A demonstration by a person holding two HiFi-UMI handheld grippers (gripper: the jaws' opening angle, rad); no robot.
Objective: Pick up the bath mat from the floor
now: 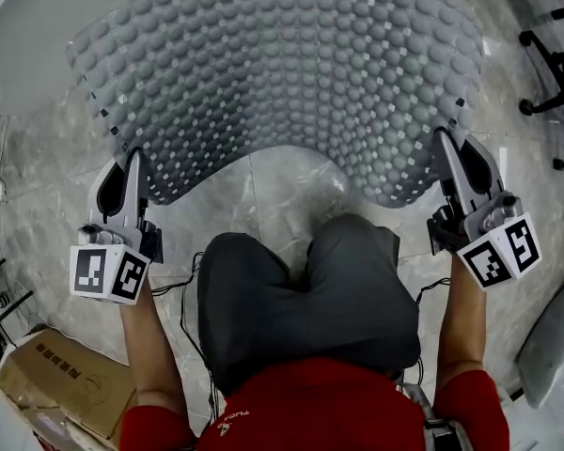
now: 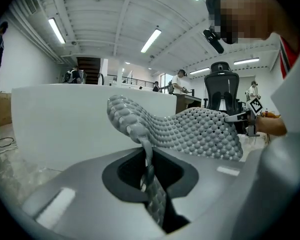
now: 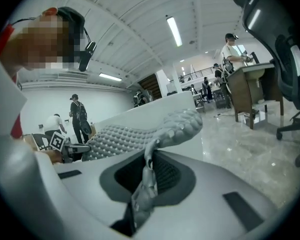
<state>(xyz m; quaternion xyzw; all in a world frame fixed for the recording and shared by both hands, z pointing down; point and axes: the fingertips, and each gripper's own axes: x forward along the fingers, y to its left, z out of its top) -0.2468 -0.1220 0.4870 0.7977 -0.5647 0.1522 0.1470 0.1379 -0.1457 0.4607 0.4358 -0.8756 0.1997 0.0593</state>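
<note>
Left gripper [image 1: 132,163] and right gripper [image 1: 445,141] pinch sagging grey bobbled bath mat [image 1: 282,73].

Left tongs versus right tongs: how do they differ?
The left tongs clamp the near left corner of the bath mat, the right tongs its near right corner. The left tongs' marker cube sits nearly level; the right tongs' marker cube is tilted. Both are shut on the mat.
</note>
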